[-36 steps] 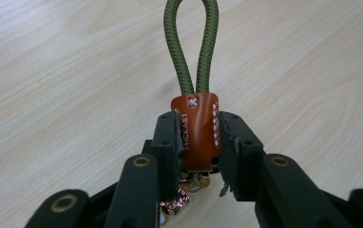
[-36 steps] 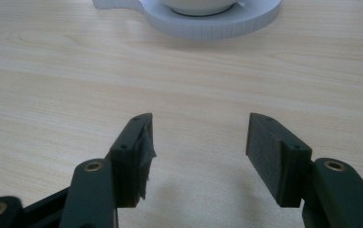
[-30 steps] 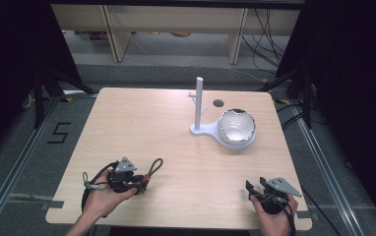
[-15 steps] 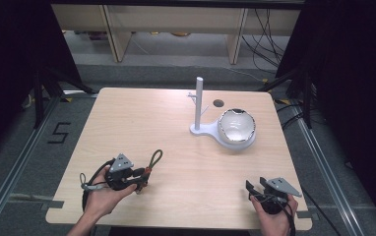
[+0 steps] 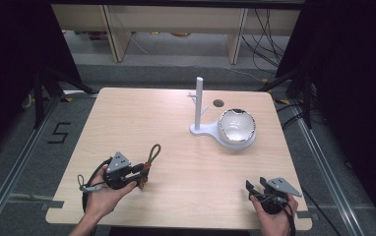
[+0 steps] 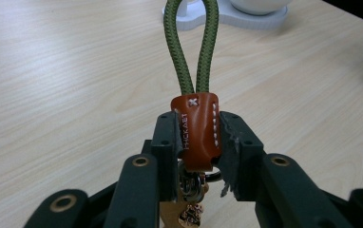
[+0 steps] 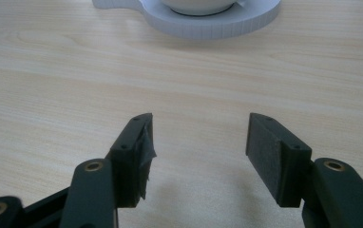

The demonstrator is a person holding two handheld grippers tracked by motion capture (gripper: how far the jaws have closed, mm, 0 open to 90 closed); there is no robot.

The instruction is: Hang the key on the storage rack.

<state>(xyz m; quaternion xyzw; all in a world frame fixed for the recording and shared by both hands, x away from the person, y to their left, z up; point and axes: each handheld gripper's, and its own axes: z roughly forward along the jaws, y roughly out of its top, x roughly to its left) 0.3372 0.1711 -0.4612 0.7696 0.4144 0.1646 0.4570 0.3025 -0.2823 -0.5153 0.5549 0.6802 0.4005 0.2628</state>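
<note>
A keychain has a green cord loop (image 6: 192, 52), an orange leather tab (image 6: 196, 128) and metal rings below. My left gripper (image 6: 197, 137) is shut on the tab, and the loop points toward the white stand. In the high view the left gripper (image 5: 139, 174) sits at the table's front left with the cord loop (image 5: 152, 153) sticking out ahead of it. My right gripper (image 7: 198, 147) stands open just above the wood, nothing between its jaws; in the high view the right gripper (image 5: 255, 188) is at the front right.
A white stand with an upright post (image 5: 198, 101) and small side pegs rises at the back centre of the table. A shiny silver bowl (image 5: 236, 127) rests on the stand's round base (image 7: 217, 21). A dark hole (image 5: 218, 103) sits in the tabletop behind them.
My left gripper has shifted slightly with the keychain, lifting it and turning the cord loop forward toward the stand. The right gripper has stayed still.
</note>
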